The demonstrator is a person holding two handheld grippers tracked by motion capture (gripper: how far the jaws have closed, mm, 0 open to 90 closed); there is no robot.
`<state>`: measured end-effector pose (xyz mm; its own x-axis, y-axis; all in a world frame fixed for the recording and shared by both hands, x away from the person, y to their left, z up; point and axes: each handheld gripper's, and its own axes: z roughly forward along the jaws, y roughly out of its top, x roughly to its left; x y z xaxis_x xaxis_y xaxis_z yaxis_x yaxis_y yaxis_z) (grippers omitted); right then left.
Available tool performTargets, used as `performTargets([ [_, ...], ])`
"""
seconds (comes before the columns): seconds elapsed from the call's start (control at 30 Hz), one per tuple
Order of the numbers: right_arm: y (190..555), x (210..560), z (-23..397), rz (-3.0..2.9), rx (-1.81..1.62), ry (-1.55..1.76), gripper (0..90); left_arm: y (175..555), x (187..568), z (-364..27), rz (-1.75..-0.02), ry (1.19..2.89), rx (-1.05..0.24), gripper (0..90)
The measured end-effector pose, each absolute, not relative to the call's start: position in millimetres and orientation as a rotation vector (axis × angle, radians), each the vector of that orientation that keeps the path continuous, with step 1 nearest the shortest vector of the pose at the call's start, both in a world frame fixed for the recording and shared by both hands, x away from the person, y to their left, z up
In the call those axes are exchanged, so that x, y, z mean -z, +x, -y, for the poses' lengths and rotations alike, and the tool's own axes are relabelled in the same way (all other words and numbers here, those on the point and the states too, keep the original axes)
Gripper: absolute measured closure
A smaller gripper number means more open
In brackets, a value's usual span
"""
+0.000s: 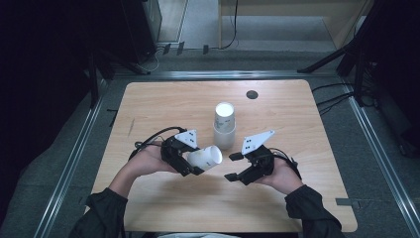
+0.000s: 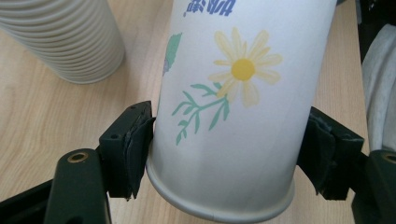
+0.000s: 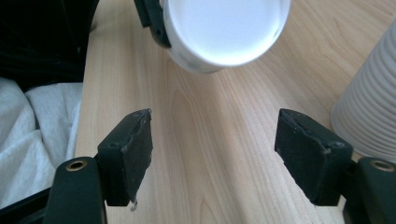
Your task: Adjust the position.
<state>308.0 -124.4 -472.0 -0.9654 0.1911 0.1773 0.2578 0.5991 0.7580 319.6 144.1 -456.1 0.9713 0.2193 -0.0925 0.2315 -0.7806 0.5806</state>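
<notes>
— At the bottom of the high view, what are the two sleeved forearms doing?

— They are coming up onto the wooden table (image 1: pixel 148 104), each hand carrying a black gripper. Lower left of centre, the left gripper (image 1: pixel 195 162) is holding a single paper cup (image 1: pixel 205 156) on its side, the open mouth facing right toward the other hand.

— Are the jaws actually biting on it?

— Yes. In the left gripper view the two pads are pressing against the cup (image 2: pixel 233 116) from either side, low on the wall near its base rim. The cup is white, printed with a yellow-centred daisy, green stems and some blue lettering.

— And the other hand?

— The right gripper (image 1: pixel 232 166) is sitting lower right of centre, just right of the cup's mouth and apart from it. Its jaws are standing spread with nothing between them; in the right gripper view bare wood is showing between the pads, and the cup's white mouth (image 3: pixel 226 30) is hanging at the top of the frame, clear of the fingertips.

— Anything farther back?

— Just beyond both grippers, at the middle of the table, a stack of paper cups (image 1: pixel 224 126) is standing upright, mouth up. Its ribbed side is showing at the upper left of the left gripper view and at the right edge of the right gripper view. Farther still, near the table's far edge, a small dark round hole (image 1: pixel 252 94) is sitting in the wood.
</notes>
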Motion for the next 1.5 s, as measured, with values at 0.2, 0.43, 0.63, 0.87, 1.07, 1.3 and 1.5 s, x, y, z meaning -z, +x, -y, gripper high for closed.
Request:
performTargets([
  [0.2,307.0,470.9,126.3,2.737,1.348,-0.382,27.2,317.8,461.8,-132.7,-0.273,2.536,0.047,26.1],
  [0.43,304.1,472.1,123.0,2.745,1.359,-0.349,26.6,314.8,467.9,-116.2,-0.212,2.575,0.097,26.1],
  [0.63,300.5,473.7,119.5,2.748,1.346,-0.321,26.6,311.9,471.0,-103.5,-0.165,2.614,0.116,26.0],
  [0.87,298.7,477.6,111.0,2.768,1.318,-0.297,27.8,311.4,472.8,-97.5,-0.145,2.627,0.130,25.8],
  [1.07,297.9,478.4,107.4,2.783,1.292,-0.270,34.9,311.2,472.0,-98.2,-0.157,2.619,0.124,25.8],
  [1.3,297.3,474.7,107.2,2.791,1.273,-0.285,35.3,310.9,472.0,-99.0,-0.161,2.587,0.123,21.8],
  [1.5,300.2,467.7,114.9,2.778,1.318,-0.311,35.2,314.5,467.0,-103.3,-0.227,2.523,0.089,8.7],
])
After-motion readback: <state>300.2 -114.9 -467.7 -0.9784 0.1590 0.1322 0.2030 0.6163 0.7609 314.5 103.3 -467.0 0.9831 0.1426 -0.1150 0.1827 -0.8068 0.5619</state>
